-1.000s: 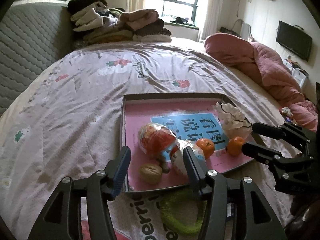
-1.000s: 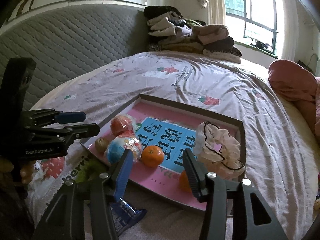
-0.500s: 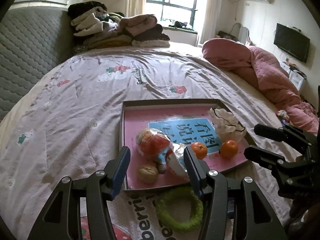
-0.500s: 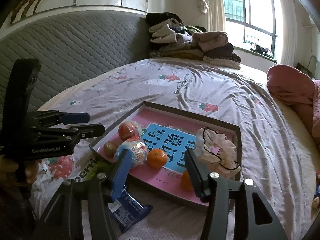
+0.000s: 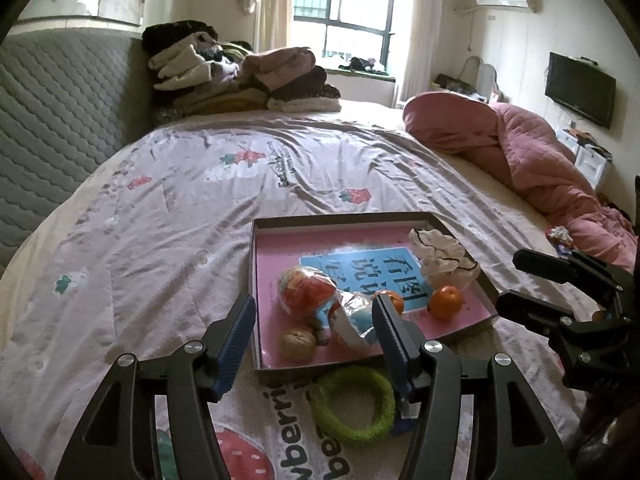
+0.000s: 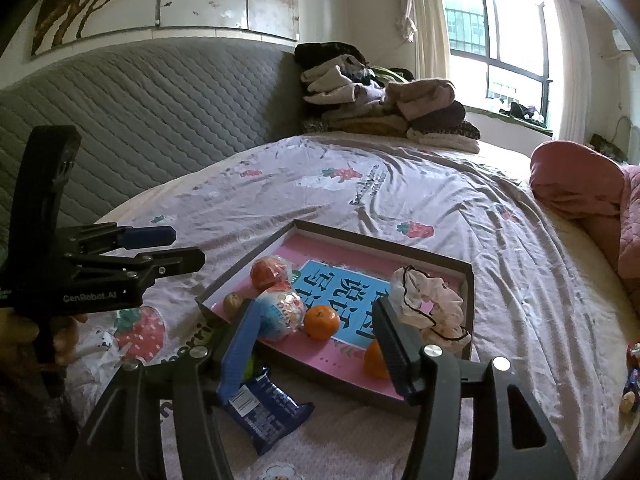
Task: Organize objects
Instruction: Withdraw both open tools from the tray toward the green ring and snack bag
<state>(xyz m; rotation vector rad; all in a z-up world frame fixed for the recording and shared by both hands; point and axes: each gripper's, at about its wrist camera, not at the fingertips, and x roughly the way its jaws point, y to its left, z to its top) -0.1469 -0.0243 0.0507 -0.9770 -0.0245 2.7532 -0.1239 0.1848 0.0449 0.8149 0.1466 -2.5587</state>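
Both your left gripper and right gripper gape wide, holding nothing. Round oranges, crinkly wrapped snacks and a walnut sit in the shallow cardboard tray; the fuzzy green ring lies just outside.

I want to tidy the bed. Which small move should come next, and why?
Probably lower the open left gripper onto the green ring. The ring lies on the sheet just outside the tray, right below that gripper, and both grippers hold nothing.
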